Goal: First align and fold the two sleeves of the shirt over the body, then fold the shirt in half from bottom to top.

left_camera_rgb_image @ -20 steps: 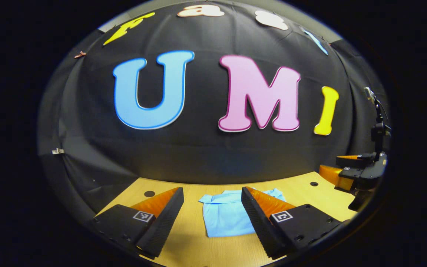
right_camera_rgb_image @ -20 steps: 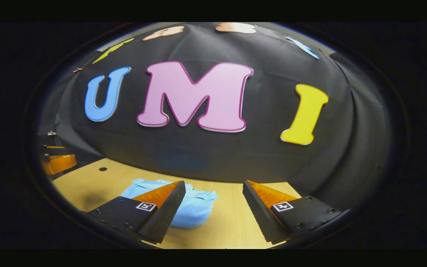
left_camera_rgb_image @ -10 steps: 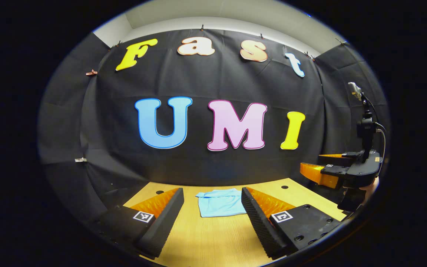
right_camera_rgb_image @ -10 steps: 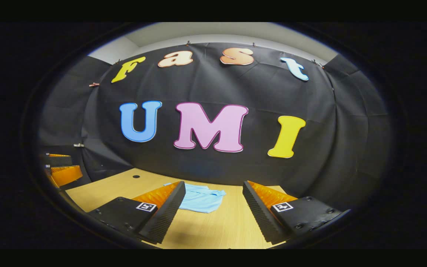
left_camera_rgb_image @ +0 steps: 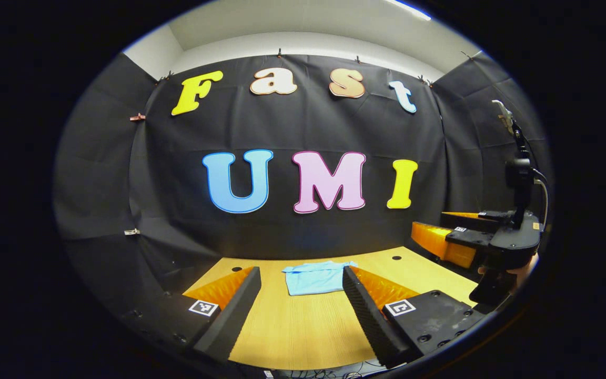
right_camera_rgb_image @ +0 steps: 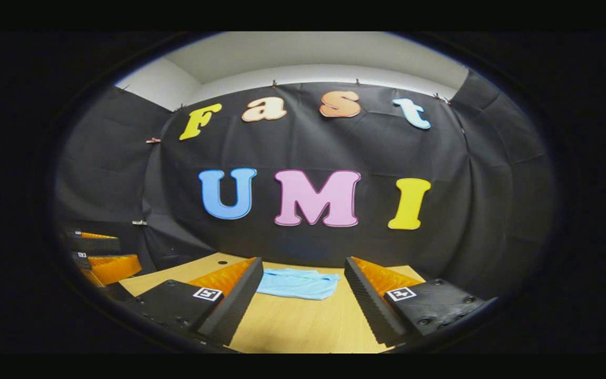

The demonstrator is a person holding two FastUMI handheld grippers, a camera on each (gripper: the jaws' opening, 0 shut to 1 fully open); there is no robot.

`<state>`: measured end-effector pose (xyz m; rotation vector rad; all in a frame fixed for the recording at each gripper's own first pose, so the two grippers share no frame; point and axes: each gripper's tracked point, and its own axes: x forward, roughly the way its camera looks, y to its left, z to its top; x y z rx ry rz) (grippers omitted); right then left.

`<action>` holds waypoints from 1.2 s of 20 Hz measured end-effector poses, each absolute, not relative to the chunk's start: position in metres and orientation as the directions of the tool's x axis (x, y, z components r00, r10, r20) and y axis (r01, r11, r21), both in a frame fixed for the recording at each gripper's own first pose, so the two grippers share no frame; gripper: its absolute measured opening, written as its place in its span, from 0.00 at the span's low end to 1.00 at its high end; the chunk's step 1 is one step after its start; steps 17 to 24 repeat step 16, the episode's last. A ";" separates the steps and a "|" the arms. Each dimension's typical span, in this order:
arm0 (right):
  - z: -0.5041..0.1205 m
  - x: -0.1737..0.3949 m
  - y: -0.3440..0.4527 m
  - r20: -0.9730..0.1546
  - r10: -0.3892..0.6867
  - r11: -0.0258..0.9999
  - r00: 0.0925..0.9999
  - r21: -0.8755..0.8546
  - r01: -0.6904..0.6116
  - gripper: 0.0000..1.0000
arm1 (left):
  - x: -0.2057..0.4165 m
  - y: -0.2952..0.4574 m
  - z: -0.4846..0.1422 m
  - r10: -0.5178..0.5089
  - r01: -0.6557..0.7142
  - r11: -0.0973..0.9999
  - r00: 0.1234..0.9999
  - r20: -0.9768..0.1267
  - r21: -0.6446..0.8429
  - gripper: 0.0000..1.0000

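The blue shirt lies folded small & flat on the wood table, far side. Left gripper is spread wide, holding nothing, well back from the shirt. Right gripper is spread wide too, w/ nothing in it, above the table.

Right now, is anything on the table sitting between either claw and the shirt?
Nothing visible. Bare table lies between the open left claw and the folded shirt; likewise between the open right claw and the shirt.
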<state>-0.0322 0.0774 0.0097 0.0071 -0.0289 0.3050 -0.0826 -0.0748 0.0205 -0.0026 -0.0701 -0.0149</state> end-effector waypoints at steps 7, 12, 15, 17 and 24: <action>0.005 -0.044 0.076 0.022 0.300 0.954 0.954 0.010 -0.300 0.97 | -0.087 -0.068 0.019 0.019 -0.019 1.000 0.998 0.060 0.007 0.99; -0.001 -0.037 0.075 0.001 0.305 0.952 0.952 -0.007 -0.305 0.97 | -0.082 -0.064 0.019 0.030 -0.030 1.000 0.999 0.044 -0.001 0.99; -0.003 -0.034 0.082 -0.002 0.319 0.948 0.948 0.002 -0.319 0.95 | -0.080 -0.059 0.015 0.042 -0.042 0.999 0.999 0.033 -0.001 0.99; -0.003 -0.034 0.084 -0.004 0.322 0.947 0.947 0.015 -0.322 0.97 | -0.080 -0.059 0.015 0.045 -0.045 0.999 0.999 0.031 -0.003 0.99; -0.003 -0.034 0.084 -0.004 0.322 0.947 0.947 0.015 -0.322 0.97 | -0.080 -0.059 0.015 0.045 -0.045 0.999 0.999 0.031 -0.003 0.99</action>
